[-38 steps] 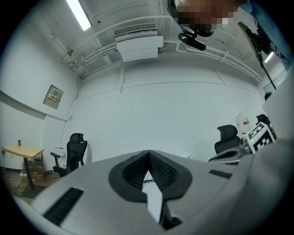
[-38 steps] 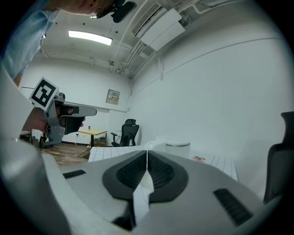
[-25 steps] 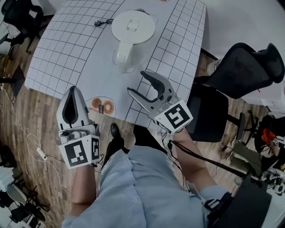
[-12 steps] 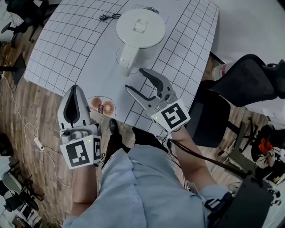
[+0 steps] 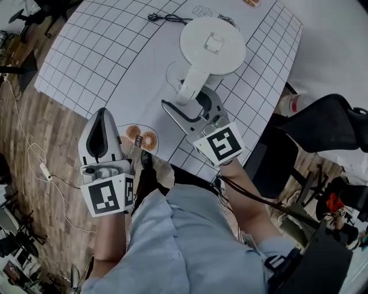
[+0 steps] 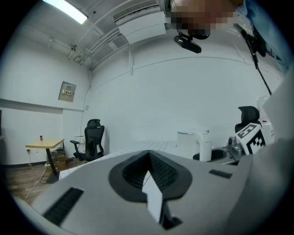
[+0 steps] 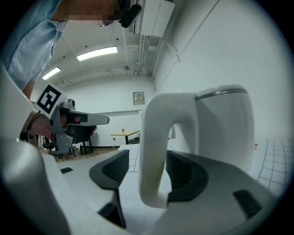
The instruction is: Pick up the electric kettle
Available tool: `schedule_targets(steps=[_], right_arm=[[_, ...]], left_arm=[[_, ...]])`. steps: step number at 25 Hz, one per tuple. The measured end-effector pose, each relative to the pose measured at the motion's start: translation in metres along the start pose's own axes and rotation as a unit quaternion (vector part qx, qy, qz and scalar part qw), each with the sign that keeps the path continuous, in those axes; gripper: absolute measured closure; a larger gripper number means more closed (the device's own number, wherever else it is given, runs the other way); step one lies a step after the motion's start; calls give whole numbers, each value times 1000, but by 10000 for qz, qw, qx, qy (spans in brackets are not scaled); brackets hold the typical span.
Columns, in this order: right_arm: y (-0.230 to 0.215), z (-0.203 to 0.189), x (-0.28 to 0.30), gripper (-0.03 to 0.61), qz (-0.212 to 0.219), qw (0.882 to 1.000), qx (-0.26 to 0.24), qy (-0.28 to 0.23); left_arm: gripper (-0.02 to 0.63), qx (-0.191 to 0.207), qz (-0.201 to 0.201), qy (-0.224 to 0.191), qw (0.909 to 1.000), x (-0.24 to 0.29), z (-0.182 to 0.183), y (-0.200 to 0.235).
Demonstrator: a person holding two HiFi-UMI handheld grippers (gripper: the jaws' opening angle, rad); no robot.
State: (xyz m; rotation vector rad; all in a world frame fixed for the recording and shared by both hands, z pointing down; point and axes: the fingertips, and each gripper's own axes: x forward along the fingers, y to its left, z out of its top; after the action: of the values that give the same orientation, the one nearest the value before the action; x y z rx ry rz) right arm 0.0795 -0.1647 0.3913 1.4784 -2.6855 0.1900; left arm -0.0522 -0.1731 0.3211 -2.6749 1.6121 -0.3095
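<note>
The right tongs (image 5: 187, 100) have moved forward, so the kettle handle (image 5: 190, 85) now stands between their parted jaws.

No word or number could be read. The cube (image 5: 108, 195) on the left tool (image 5: 102, 113) and the cube (image 5: 221, 144) on the right tool (image 5: 185, 104) bore only black-and-white square patterns. A small plaque (image 6: 67, 91) on the wall (image 6: 183, 92) and a printed mark (image 5: 202, 10) on the worktop (image 5: 103, 51) were too small to make out.

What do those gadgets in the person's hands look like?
Two light grey two-jaw tools: left gripper, right gripper, each with black ribbed pads and a black-and-white marker cube. A black cable leaves the right one. The shirt is light blue.
</note>
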Motion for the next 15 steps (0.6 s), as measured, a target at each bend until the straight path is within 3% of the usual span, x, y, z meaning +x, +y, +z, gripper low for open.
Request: schedule_targets(steps=[11, 15], right_arm=[[9, 4, 34, 343, 199, 9996, 156, 108], [-5, 8, 36, 495, -148, 9997, 195, 39]], left_arm=[[614, -85, 365, 38, 9993, -6, -4, 38], [614, -75, 421, -25, 9991, -10, 0, 45]])
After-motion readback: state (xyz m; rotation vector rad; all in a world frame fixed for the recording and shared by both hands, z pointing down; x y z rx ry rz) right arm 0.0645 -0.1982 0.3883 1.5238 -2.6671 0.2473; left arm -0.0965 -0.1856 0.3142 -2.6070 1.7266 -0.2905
